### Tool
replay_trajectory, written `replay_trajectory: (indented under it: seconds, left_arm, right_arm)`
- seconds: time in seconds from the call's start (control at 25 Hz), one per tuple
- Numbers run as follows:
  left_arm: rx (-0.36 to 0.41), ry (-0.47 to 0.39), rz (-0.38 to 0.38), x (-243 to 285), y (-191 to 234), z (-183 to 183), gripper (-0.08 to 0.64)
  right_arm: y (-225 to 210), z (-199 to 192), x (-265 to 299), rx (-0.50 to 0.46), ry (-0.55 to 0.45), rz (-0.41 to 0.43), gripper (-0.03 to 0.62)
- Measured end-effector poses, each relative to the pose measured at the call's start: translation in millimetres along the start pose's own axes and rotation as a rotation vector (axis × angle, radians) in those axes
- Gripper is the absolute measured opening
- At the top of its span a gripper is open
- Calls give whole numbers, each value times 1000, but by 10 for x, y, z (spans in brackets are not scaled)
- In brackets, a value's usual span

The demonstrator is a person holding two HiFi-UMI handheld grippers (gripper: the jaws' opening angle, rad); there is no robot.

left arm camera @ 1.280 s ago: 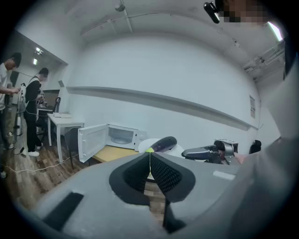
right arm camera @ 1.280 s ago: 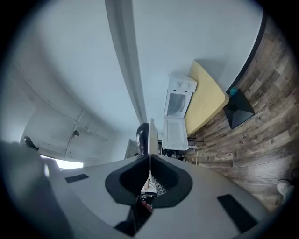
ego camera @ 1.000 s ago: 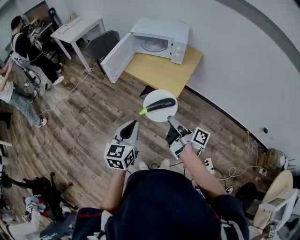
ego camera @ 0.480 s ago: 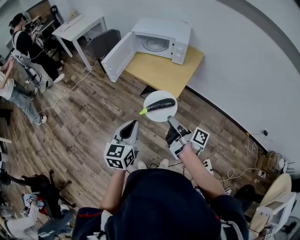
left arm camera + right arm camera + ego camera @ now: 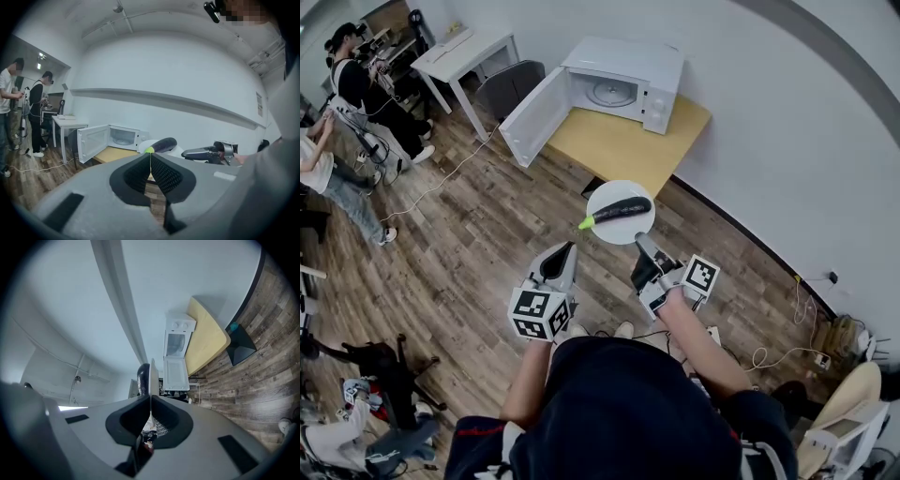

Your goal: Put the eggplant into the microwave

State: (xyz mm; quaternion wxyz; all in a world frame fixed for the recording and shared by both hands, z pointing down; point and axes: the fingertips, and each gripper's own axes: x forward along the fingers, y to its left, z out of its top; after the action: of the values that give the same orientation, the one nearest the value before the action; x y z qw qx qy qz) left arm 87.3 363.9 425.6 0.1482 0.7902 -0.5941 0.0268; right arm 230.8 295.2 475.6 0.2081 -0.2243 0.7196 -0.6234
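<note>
Eggplant lengthwise across plate, green tip left

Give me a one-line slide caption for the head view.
Right gripper holds a plate bearing the eggplant before the open microwave; left gripper shut, empty.

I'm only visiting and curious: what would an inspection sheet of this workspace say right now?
Surface: wooden table, bare beside the microwave.
Job's things: microwave with its door open; eggplant lying on a white plate held in the air.
Clutter: grey chair next to the table.
Grippers: right gripper shut on the plate's rim; left gripper shut, empty.
Cables: white cable across the floor; more cables by the wall.
Surroundings: people near a white desk.
</note>
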Motion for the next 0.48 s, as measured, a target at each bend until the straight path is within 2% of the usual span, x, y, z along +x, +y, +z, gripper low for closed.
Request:
replay_trajectory:
  seconds: [0.48]
  left_arm:
    - [-3, 2, 60, 121, -321, -109, 17]
  right_arm:
    - [-49, 273, -113, 20, 54, 29, 18]
